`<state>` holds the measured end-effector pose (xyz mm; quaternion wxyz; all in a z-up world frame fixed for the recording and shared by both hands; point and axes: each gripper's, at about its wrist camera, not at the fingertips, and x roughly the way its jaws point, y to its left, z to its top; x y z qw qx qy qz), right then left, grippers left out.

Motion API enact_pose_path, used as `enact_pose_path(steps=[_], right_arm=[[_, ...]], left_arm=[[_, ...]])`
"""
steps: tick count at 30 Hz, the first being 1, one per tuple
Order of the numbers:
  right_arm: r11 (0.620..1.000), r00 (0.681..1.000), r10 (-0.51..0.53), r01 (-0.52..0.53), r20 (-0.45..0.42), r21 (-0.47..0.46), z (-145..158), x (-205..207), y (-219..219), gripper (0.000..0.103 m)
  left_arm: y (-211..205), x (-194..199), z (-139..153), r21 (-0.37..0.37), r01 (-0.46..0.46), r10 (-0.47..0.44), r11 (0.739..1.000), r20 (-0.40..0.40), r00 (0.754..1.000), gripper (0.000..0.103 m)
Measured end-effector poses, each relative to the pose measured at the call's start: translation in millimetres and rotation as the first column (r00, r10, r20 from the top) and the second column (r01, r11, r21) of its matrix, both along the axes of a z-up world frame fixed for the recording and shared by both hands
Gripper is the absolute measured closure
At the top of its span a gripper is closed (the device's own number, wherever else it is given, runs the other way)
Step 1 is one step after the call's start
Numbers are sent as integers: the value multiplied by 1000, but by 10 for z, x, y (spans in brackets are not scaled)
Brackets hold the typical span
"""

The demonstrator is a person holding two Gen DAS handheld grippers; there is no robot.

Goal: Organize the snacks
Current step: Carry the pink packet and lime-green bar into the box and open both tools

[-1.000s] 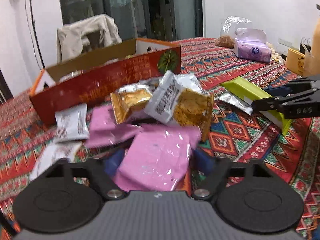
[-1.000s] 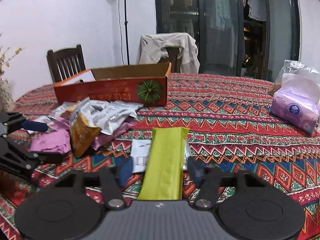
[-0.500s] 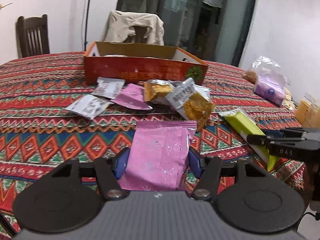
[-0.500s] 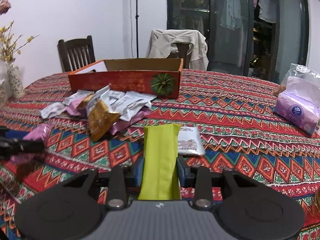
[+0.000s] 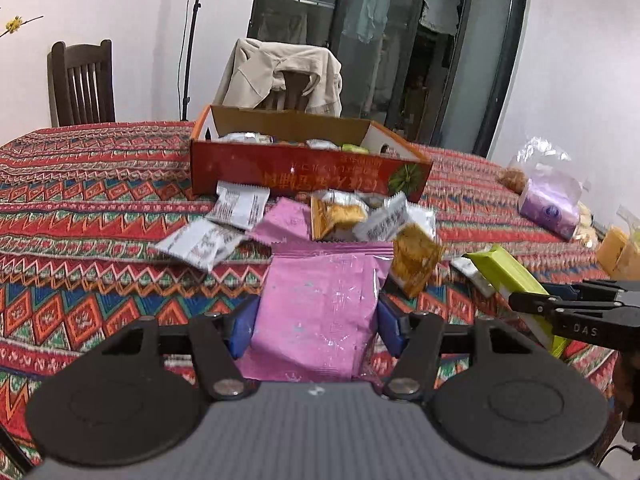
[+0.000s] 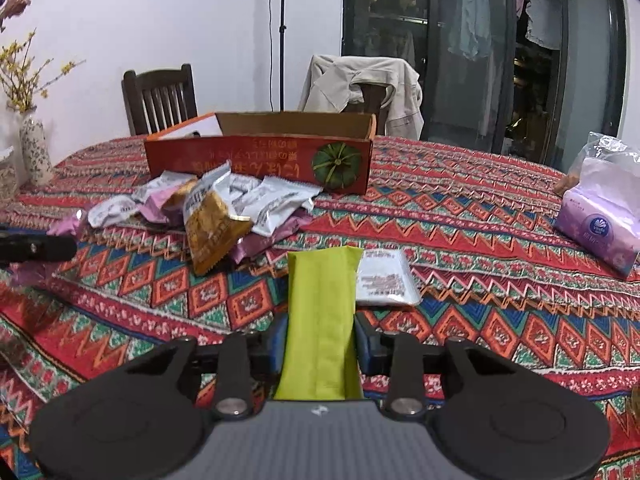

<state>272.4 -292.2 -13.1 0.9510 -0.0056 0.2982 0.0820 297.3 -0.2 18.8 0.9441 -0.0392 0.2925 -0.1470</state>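
Observation:
My left gripper (image 5: 316, 326) is shut on a pink snack packet (image 5: 320, 308) and holds it above the table. My right gripper (image 6: 320, 340) is shut on a long green snack packet (image 6: 322, 312), also lifted; it shows at the right of the left wrist view (image 5: 516, 280). A red cardboard box (image 5: 304, 170) with several snacks inside stands at the far side; it also shows in the right wrist view (image 6: 260, 160). A pile of loose packets (image 5: 348, 220) lies in front of it, white, pink and orange ones (image 6: 212, 216).
A silver packet (image 6: 386, 278) lies just right of the green one. A purple tissue pack (image 6: 600, 220) sits at the right, a vase (image 6: 34, 148) at the far left. Chairs (image 5: 82, 84) stand behind the patterned tablecloth (image 6: 480, 240).
Both grippers have risen and drawn back from the pile, each carrying its packet. The right gripper closed on the green packet about a second ago. The box interior now shows from the left.

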Motion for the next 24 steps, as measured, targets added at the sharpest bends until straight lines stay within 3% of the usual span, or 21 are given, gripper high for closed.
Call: enact_pose_path(steps=[6, 10, 14, 19, 21, 24], right_arm=[[991, 997, 54, -60, 56, 120, 393, 186, -117, 70], [981, 983, 112, -132, 142, 140, 824, 720, -70, 70], [971, 983, 128, -152, 135, 186, 1066, 1578, 56, 70], [982, 998, 57, -59, 15, 178, 912, 2709, 277, 70], [985, 998, 28, -20, -48, 174, 750, 3035, 346, 70], [992, 994, -6, 19, -106, 127, 485, 3367, 476, 70]], left_arm=[[92, 398, 500, -98, 15, -4, 995, 112, 994, 41], [0, 1206, 828, -102, 1, 12, 995, 123, 992, 41], [-208, 2139, 850, -51, -70, 73, 996, 72, 995, 41], [-346, 2944, 551, -62, -136, 136, 989, -4, 991, 41], [-411, 3168, 446, -72, -146, 143, 987, -53, 988, 41], [-509, 3409, 367, -25, -150, 146, 988, -112, 983, 41]])
